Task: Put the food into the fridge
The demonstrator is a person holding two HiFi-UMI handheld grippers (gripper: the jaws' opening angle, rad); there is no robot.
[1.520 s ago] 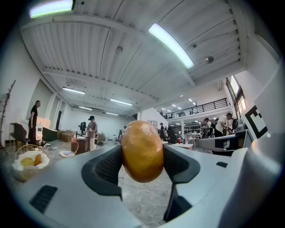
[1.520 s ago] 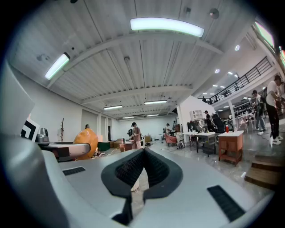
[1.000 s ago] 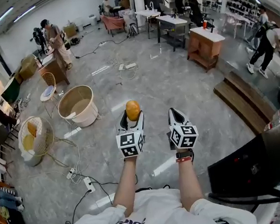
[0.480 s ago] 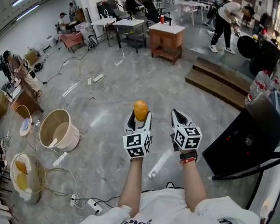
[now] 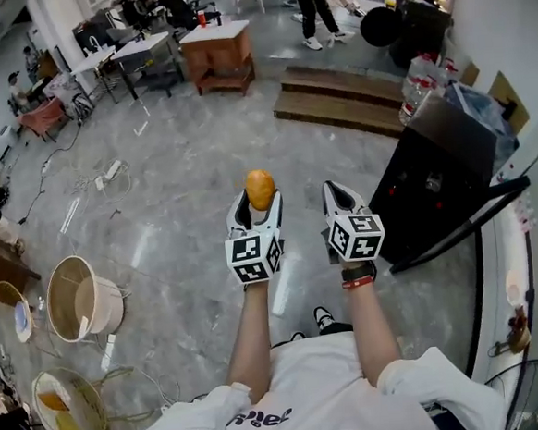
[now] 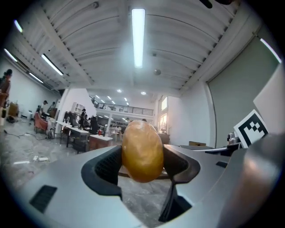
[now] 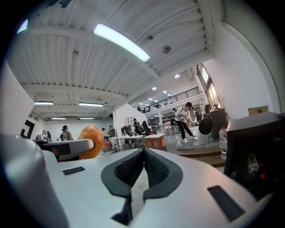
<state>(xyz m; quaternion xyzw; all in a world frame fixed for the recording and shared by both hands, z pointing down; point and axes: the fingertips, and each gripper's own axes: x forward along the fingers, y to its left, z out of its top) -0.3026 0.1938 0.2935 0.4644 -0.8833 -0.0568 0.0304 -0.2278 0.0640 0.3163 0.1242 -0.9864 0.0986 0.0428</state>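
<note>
**Left hand-held gripper** (image 5: 259, 199): held out at arm's length above the floor (image 5: 174, 180), to the left of the black cabinet (image 5: 438, 182) and well apart from it. Jaws clamped on the fruit, one ribbed pad on each flank.

**Fruit** (image 6: 142, 151): one, oval, orange-yellow with a glossy skin. It stands upright between the left jaws, its top rising above their tips. It is carried in the air, left of the cabinet, touching nothing but the pads.

**Right hand-held gripper** (image 7: 143, 165): level with the left one, between it and the cabinet. Jaws pressed together, pads meeting along their length, nothing between them.

**Black cabinet**: stands on the floor at the person's right. Whether its door is open cannot be told.

**Floor**: grey, polished, with loose cables lying left of the cabinet.

**Wooden steps** (image 5: 342, 88): two low treads, beyond the cabinet.

**Bottles** (image 5: 419, 84): a clear pack, just beside the cabinet's far corner.

**Bucket** (image 5: 83, 298): cream, on its side, far left of the cabinet.

**Basket** (image 5: 70, 418): wire, with yellow contents, farther left again, near the bucket.
</note>
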